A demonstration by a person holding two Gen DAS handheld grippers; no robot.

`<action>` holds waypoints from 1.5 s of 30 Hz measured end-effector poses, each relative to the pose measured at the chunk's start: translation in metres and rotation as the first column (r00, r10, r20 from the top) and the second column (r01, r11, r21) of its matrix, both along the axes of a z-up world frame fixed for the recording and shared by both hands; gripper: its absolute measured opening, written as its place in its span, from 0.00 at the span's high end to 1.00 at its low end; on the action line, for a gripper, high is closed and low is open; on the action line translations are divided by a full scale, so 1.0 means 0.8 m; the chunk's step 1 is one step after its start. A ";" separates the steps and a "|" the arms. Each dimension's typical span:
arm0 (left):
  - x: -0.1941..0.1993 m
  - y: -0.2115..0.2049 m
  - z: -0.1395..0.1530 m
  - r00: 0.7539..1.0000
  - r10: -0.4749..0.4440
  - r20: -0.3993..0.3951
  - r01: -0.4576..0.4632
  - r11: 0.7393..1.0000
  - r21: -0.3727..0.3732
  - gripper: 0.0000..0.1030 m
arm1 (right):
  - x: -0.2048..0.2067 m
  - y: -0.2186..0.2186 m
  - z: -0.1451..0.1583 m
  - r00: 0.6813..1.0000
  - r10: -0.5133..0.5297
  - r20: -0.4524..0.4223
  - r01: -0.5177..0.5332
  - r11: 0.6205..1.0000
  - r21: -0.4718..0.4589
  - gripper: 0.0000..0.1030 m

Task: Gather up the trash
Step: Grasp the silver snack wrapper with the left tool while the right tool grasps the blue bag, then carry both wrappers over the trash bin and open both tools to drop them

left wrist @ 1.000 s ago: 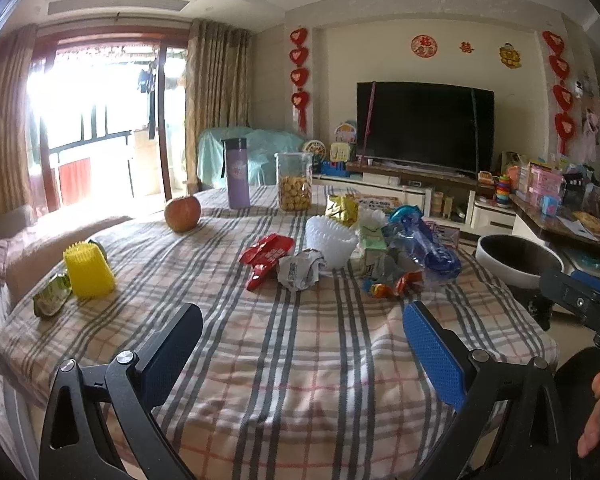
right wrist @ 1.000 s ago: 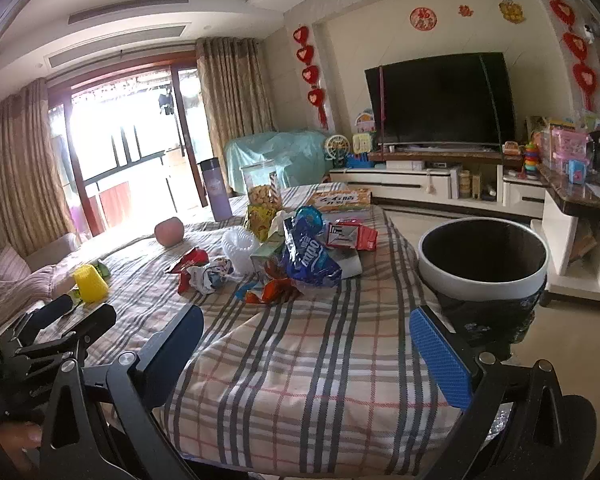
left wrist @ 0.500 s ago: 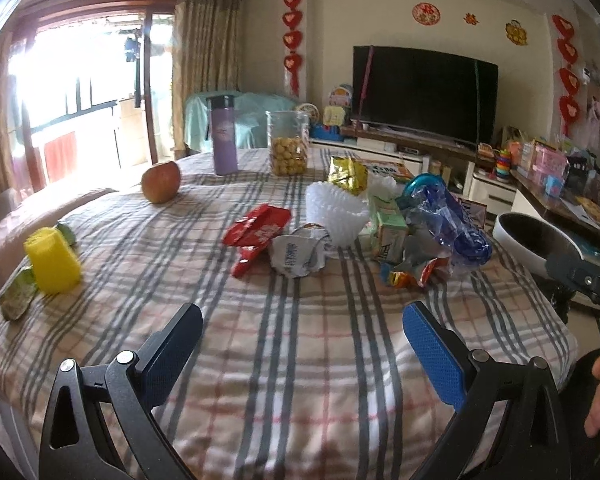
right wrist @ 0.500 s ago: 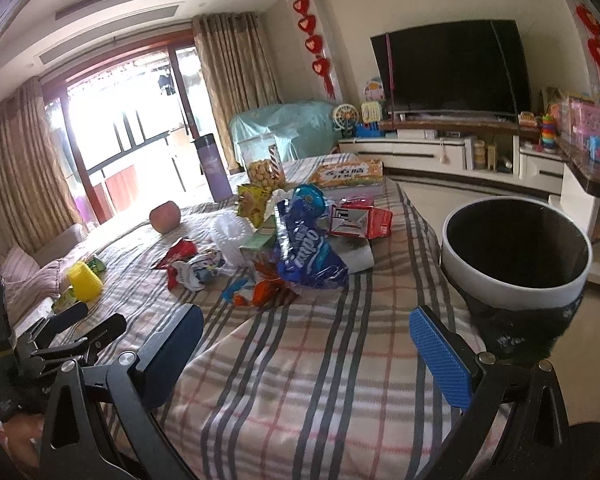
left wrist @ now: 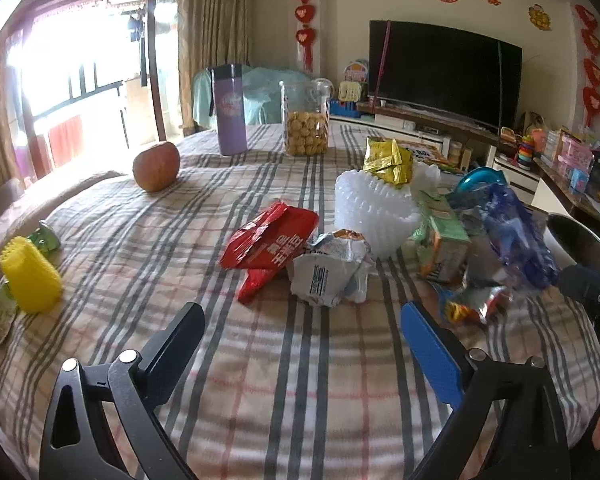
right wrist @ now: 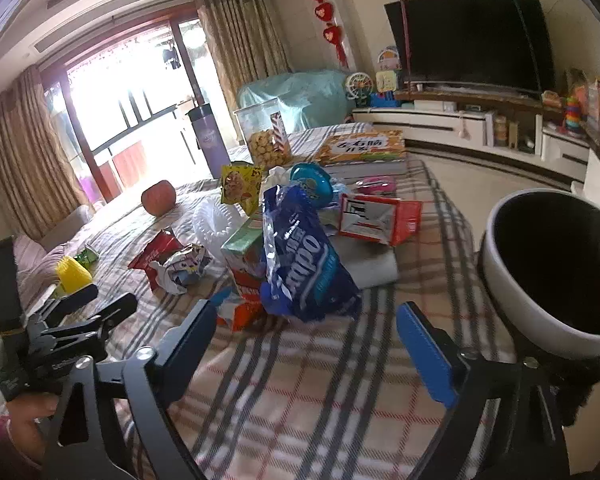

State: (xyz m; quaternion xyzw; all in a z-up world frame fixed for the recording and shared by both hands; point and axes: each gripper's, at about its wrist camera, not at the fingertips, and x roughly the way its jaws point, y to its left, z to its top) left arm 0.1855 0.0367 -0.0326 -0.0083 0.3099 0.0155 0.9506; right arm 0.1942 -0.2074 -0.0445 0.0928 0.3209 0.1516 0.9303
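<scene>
A heap of trash lies on the checked tablecloth (left wrist: 300, 400): a red wrapper (left wrist: 268, 240), a crumpled silver wrapper (left wrist: 332, 272), a white plastic tray (left wrist: 374, 212), a gold packet (left wrist: 388, 160), a green carton (left wrist: 440, 248) and a blue bag (right wrist: 304, 264). My left gripper (left wrist: 300, 340) hovers open just short of the silver wrapper, nothing between its fingers. My right gripper (right wrist: 308, 340) is closing, its jaws still wide and empty, with the blue bag just ahead. A black bin with a white rim (right wrist: 552, 264) stands right of the table.
An apple (left wrist: 156, 166), a purple bottle (left wrist: 230, 110) and a cookie jar (left wrist: 305, 120) stand at the table's far side. A yellow cup (left wrist: 30, 276) sits at its left edge. A red-white box (right wrist: 380, 220) and an orange box (right wrist: 364, 146) lie behind the heap.
Both grippers have moved forward and slightly down toward the trash heap, which now looms larger. The right gripper's fingers stand a little closer together than before.
</scene>
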 end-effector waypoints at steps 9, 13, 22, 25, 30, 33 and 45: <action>0.065 -0.014 -0.020 0.996 -0.021 -0.087 0.022 1.000 0.010 0.29 | 0.035 0.006 -0.009 0.998 0.024 -0.057 -0.024 1.000 -0.006 0.36; 0.081 -0.012 -0.029 0.987 -0.058 -0.149 0.053 0.998 -0.039 0.60 | 0.038 0.001 -0.014 0.996 0.041 -0.076 -0.041 0.999 0.007 0.52; 0.047 -0.006 -0.021 0.988 -0.110 -0.104 0.102 0.991 -0.085 0.75 | 0.011 -0.009 -0.001 0.998 0.046 -0.042 -0.043 0.998 0.052 0.60; 0.024 -0.006 -0.019 0.988 -0.118 -0.099 0.108 0.989 -0.101 0.75 | -0.004 -0.016 0.000 0.998 0.040 -0.040 -0.037 0.997 0.066 0.61; -0.013 -0.009 -0.008 0.987 -0.141 -0.081 0.129 0.982 -0.135 0.76 | -0.024 -0.026 -0.006 0.998 0.030 -0.053 -0.025 0.996 0.085 0.61; -0.030 -0.019 0.000 0.983 -0.172 -0.067 0.162 0.977 -0.139 0.76 | -0.035 -0.036 -0.011 0.998 0.012 -0.061 -0.006 0.996 0.093 0.61; -0.042 -0.088 0.019 0.941 -0.335 -0.041 0.327 0.935 -0.140 0.76 | -0.062 -0.089 -0.003 0.995 -0.093 -0.042 0.097 0.990 0.102 0.61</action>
